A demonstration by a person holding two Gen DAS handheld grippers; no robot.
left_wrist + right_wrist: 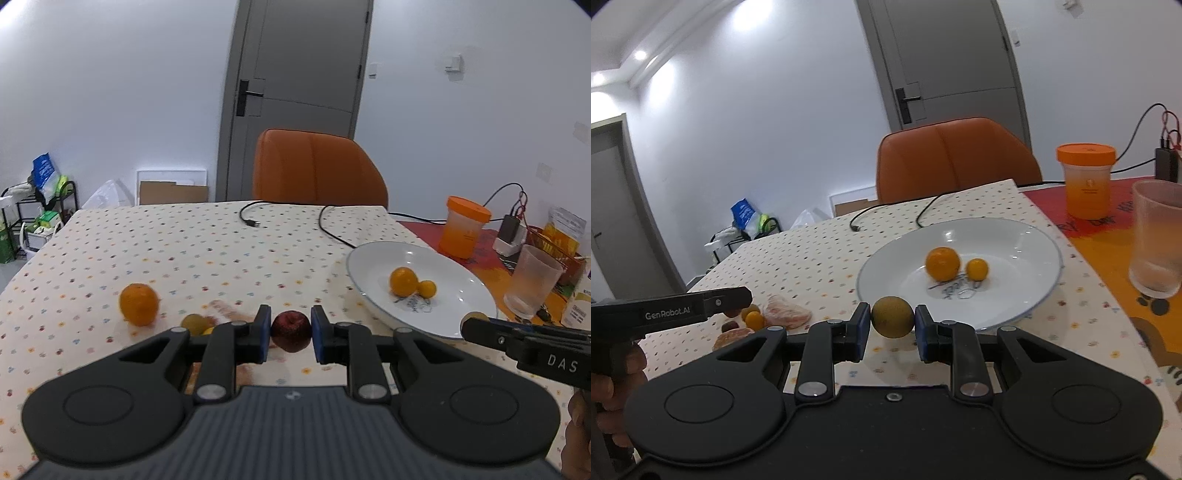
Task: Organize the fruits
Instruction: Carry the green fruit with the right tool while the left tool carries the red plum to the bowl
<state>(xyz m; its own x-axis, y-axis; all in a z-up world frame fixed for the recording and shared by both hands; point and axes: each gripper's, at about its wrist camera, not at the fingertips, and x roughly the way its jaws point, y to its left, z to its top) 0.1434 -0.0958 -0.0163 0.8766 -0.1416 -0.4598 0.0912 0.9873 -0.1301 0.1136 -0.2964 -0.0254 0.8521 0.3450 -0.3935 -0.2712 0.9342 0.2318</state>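
My left gripper (291, 329) is shut on a dark red apple (291, 325), low over the dotted tablecloth (184, 251). My right gripper (892, 320) is shut on a round yellow-green fruit (892, 314), just in front of the near rim of the white plate (1027, 295). On the plate lie an orange (942, 263) and a small orange fruit (977, 268). Another orange (138, 304) and a small greenish fruit (194, 322) rest on the cloth left of the apple. Peeled citrus pieces (786, 312) lie under the left gripper.
An orange-lidded jar (1086, 181) and a clear plastic cup (1156, 240) stand right of the plate. A black cable (332, 229) runs across the far side of the cloth. An orange chair (317, 166) sits behind the table. A person's hand holds each gripper.
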